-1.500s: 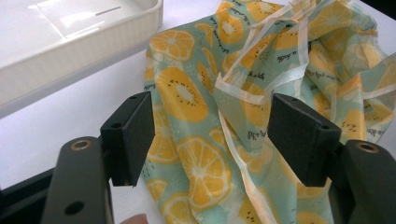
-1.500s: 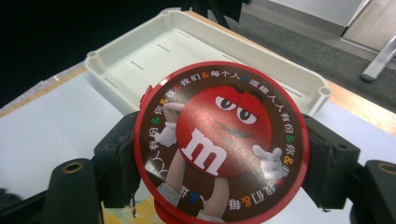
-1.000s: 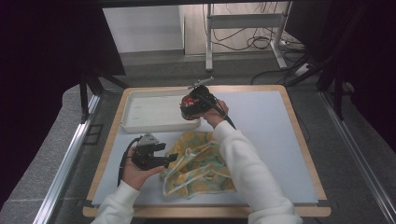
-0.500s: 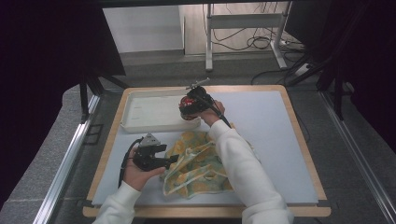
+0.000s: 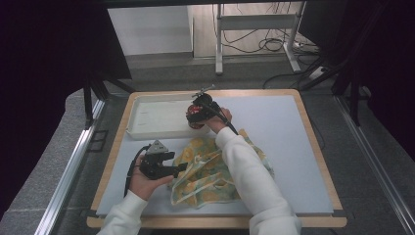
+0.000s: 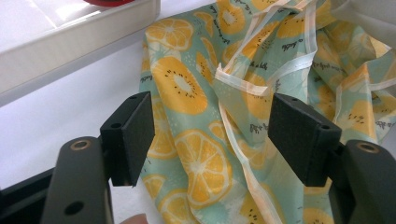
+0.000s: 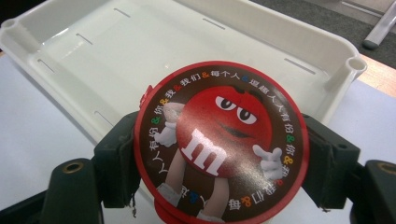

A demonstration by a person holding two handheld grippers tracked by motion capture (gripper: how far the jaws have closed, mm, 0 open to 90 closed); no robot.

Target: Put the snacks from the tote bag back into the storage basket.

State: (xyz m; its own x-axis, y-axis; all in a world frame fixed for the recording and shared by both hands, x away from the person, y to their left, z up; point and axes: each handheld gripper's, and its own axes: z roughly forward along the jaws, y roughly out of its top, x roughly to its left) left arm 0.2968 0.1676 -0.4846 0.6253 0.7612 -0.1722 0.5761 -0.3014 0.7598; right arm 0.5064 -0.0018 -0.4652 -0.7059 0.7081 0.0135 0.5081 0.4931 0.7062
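Observation:
My right gripper (image 7: 219, 158) is shut on a round red candy tin (image 7: 219, 144) with a red cartoon face on its brown lid; both pads press its sides. It hangs over the near right rim of the white tray (image 7: 140, 51). In the high view this gripper (image 5: 198, 113) holds the tin (image 5: 195, 117) at the white tray's (image 5: 147, 117) right end. My left gripper (image 6: 210, 135) stands open, with its jaws on either side of a crumpled cloth (image 6: 233, 93) printed with orange slices; the pads do not touch it. In the high view it (image 5: 181, 169) rests at the cloth's (image 5: 215, 171) left edge.
A white mat (image 5: 293, 147) covers the wooden-edged table (image 5: 318, 156). The tray lies at the back left and its inside is bare. Metal rails (image 5: 73, 166) run along the table's left side, and a stand's legs and cables (image 5: 264, 44) sit on the floor beyond.
My right hand has carried the tin down and a little toward the tray's right end. The left hand and the cloth have stayed put.

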